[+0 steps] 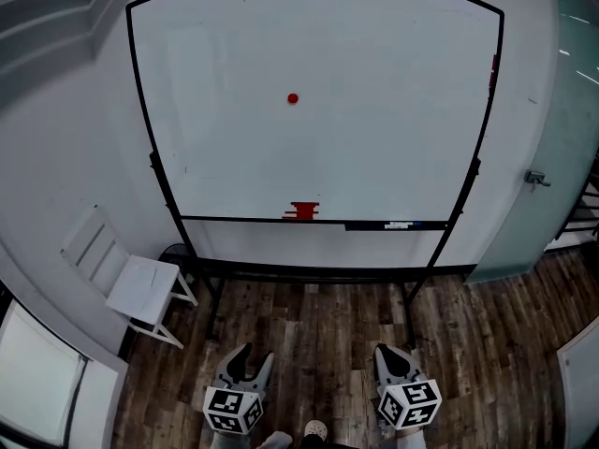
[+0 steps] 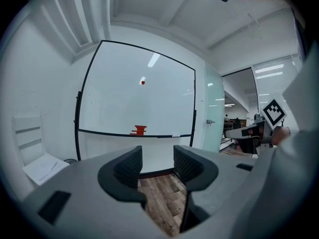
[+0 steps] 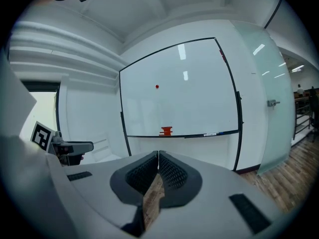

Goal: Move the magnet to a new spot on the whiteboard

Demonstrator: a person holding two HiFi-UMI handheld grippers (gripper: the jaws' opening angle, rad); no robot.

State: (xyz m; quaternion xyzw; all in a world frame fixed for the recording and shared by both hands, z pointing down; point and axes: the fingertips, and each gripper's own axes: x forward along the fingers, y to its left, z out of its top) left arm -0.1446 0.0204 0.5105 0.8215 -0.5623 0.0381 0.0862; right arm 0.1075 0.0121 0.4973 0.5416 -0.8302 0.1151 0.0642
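White chair point(image 1: 142, 289) far left. Left gripper point(image 1: 253, 364) low over wood floor point(image 1: 323, 330), fingers point(image 2: 130, 166) spread, empty. Red magnet point(image 1: 293, 98) stuck mid-whiteboard point(image 1: 393, 138), well apart from both. Right gripper point(image 1: 393, 356) alongside, fingers point(image 3: 170, 174) pressed together, holding nothing.

We look from head height, forward and steeply down, onto the whiteboard point(image 1: 374, 157) standing far ahead and the wooden floor point(image 1: 318, 316) near us. The left gripper point(image 1: 253, 358) and right gripper point(image 1: 388, 354) sit at that view's near edge. The left gripper view rides low on our left and faces almost level along its own jaws toward the board. It catches the other gripper's marker cube point(image 2: 273, 112) at its right edge. The right gripper view faces the same way from our right, with the left gripper at its left edge. All three views stand well back and share the whole board, its magnet point(image 1: 293, 98) and its tray point(image 1: 234, 219).
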